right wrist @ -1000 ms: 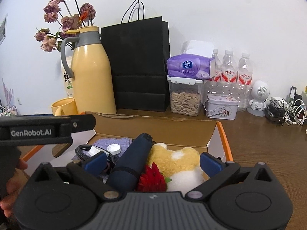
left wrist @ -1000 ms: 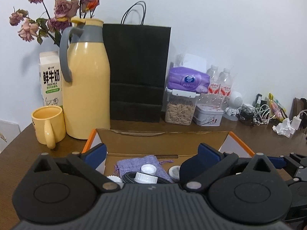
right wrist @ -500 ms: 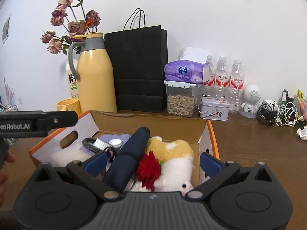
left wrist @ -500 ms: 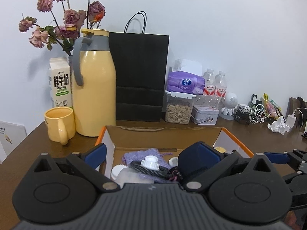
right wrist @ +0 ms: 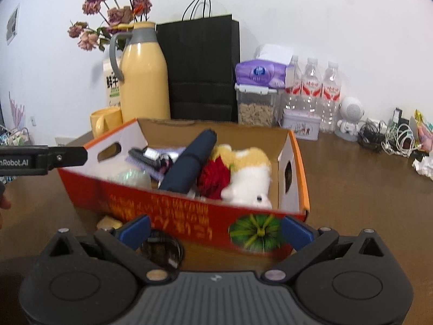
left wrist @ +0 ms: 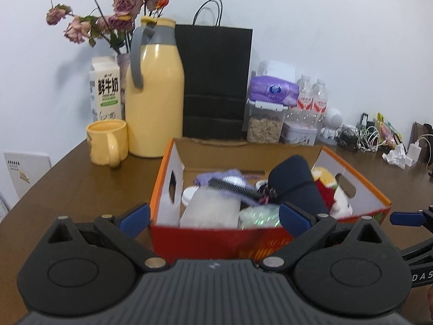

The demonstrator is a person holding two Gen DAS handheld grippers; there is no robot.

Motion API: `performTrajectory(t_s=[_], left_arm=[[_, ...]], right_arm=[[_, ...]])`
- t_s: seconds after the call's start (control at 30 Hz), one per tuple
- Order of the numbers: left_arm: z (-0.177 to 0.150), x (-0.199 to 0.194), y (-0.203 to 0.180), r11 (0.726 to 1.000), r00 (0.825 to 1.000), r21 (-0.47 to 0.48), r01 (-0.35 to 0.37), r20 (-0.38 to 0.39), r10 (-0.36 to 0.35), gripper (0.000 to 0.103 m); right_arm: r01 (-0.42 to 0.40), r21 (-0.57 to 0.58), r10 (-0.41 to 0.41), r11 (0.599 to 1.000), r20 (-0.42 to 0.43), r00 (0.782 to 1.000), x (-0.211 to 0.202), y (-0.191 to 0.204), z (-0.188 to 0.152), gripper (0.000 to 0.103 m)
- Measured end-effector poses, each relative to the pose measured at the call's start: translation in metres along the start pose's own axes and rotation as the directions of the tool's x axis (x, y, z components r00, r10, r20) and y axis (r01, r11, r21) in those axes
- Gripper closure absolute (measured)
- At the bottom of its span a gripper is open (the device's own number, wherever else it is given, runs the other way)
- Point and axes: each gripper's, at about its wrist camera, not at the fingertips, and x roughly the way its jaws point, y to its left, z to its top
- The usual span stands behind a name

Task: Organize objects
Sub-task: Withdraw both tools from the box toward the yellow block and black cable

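An open orange-red cardboard box (left wrist: 216, 239) (right wrist: 176, 214) stands on the brown table. It holds a folded navy umbrella (left wrist: 295, 184) (right wrist: 189, 162), a plush toy with a red flower (right wrist: 243, 168), a purple pouch (left wrist: 219, 177), a black ribbed hose (left wrist: 232, 188) and white-capped bottles. My left gripper (left wrist: 213, 215) is open in front of the box's near wall, holding nothing. My right gripper (right wrist: 215, 226) is open too, low before the box's printed front. A dark coiled item (right wrist: 162, 249) and a small yellowish piece (right wrist: 109, 222) lie on the table by the right gripper's left finger.
Behind the box stand a yellow thermos (left wrist: 154, 89), a yellow mug (left wrist: 107, 142), a milk carton (left wrist: 104, 89), a black paper bag (left wrist: 216, 81), a snack jar (left wrist: 265, 124), water bottles (right wrist: 311, 89) and tangled cables (right wrist: 389, 138). The other gripper's arm (right wrist: 40, 159) reaches in from the left.
Both grippers have drawn back and away from above the box, so the whole box and its front wall now show. Both stay open and hold nothing.
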Motion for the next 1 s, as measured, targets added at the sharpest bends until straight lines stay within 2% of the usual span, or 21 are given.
performTrajectory(t_s=[0.3, 0.63, 0.9, 1.0], left_arm=[[-0.021, -0.002, 0.013, 1.000, 0.999, 0.004, -0.004, -0.051, 0.004, 0.000], [-0.033, 0.003, 0.020, 1.000, 0.997, -0.013, 0.010, -0.080, -0.011, 0.000], [-0.037, 0.010, 0.027, 0.999, 0.994, -0.042, 0.017, -0.104, -0.022, 0.000], [-0.037, 0.010, 0.028, 0.999, 0.995, -0.050, 0.022, -0.100, -0.027, 0.000]], right_arm=[[-0.009, -0.005, 0.009, 1.000, -0.102, 0.995, 0.004, 0.003, -0.026, 0.000], [-0.014, -0.006, 0.013, 1.000, -0.140, 0.990, 0.013, 0.008, -0.032, 0.000], [-0.046, 0.002, 0.045, 0.999, -0.144, 0.989, 0.025, 0.015, -0.028, 0.000], [-0.070, 0.007, 0.070, 0.998, -0.149, 0.986, 0.032, 0.018, -0.023, 0.005]])
